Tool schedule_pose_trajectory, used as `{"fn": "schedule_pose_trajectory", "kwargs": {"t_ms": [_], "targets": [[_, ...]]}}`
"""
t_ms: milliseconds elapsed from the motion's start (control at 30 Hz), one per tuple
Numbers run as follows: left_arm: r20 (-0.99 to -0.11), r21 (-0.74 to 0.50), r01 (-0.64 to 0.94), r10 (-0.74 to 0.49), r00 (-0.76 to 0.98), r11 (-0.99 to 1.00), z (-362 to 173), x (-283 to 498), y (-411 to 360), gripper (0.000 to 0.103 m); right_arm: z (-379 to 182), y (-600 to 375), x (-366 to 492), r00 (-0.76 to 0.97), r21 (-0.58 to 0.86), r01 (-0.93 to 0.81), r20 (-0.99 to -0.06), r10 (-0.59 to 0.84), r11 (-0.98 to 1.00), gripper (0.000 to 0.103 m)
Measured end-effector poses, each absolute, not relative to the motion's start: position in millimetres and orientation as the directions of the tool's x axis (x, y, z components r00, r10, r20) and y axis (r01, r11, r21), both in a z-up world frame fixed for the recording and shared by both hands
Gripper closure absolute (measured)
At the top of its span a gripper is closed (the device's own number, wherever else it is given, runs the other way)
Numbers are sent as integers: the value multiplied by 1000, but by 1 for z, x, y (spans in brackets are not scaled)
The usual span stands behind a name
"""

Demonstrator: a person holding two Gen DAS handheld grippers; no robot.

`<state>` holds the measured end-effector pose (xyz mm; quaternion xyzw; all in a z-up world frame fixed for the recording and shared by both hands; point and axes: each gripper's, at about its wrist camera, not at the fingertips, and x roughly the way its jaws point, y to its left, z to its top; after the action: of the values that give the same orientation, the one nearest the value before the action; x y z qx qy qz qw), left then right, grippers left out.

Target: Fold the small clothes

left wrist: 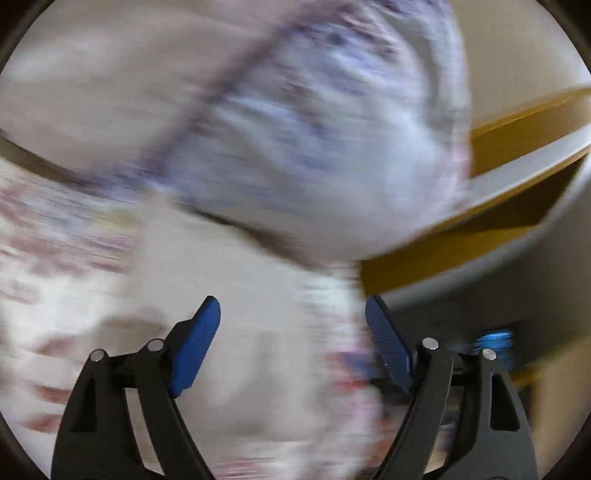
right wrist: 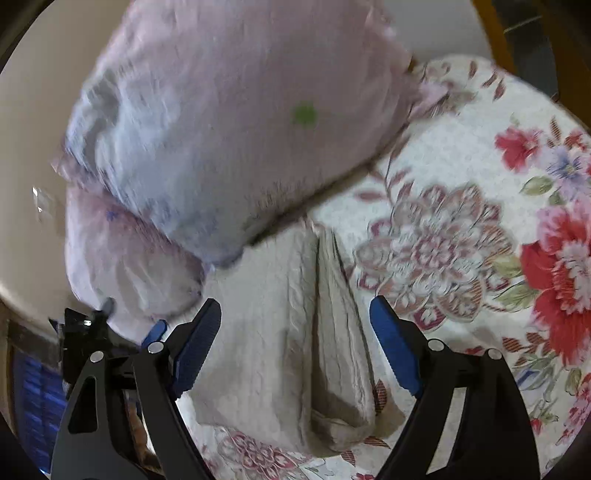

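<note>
Both the left gripper (left wrist: pixel 291 325) and right gripper (right wrist: pixel 295 325) are spread apart and empty, the folded beige knitted cloth (right wrist: pixel 295 332) lies at six o'clock on the flowery quilt (right wrist: pixel 461 221), so I think another piece comes next.

A floral bedspread (right wrist: pixel 461 206), white with red and mauve flowers, covers the bed. Two pale pink pillows (right wrist: pixel 229 122) lie stacked at its far edge, the upper one overlapping the lower, against a cream wall (right wrist: pixel 436 26). A wooden frame (left wrist: pixel 517 133) shows beyond them.
</note>
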<state>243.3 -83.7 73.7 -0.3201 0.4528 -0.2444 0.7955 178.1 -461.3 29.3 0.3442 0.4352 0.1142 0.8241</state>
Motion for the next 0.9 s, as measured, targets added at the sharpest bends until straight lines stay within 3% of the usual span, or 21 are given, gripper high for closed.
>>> {"fn": "schedule_pose_trajectory", "kwargs": {"t_ms": [133,367,467,500,533,600,767,833,867,900], "targets": [[-679,-646,23,-588,439,763,44,238,-59,21,7,-439,203,504,613,128,-717,481,780,18],[-722,-642,46,-624,297,765,7,242,-94,21,-19,-419,213,432,597,116,-750,501,794,16],[-706,-655,57,-637,310,753,-1,246,-107,37,-23,-415,206,430,654,97,-707,561,750,57],[-688,-672,51,-649,326,739,-2,245,-103,50,-22,-418,202,450,693,102,-672,588,714,65],[-671,-688,52,-662,335,724,-2,244,-100,64,-20,-418,197,464,715,92,-647,605,694,66],[-637,-705,99,-689,346,702,7,233,-83,67,-9,-405,189,476,726,45,-619,625,686,70],[-646,-586,208,-606,465,784,50,199,-27,65,9,-335,184,453,702,-124,-589,669,701,72],[-692,-518,170,-527,493,838,47,198,-5,52,-1,-305,194,435,647,-125,-645,628,752,72],[-736,-456,133,-457,500,880,39,202,0,50,-9,-291,200,422,576,-101,-713,559,811,70],[-794,-376,88,-369,482,923,27,206,4,46,-10,-286,203,426,546,-84,-736,526,833,57]]}}
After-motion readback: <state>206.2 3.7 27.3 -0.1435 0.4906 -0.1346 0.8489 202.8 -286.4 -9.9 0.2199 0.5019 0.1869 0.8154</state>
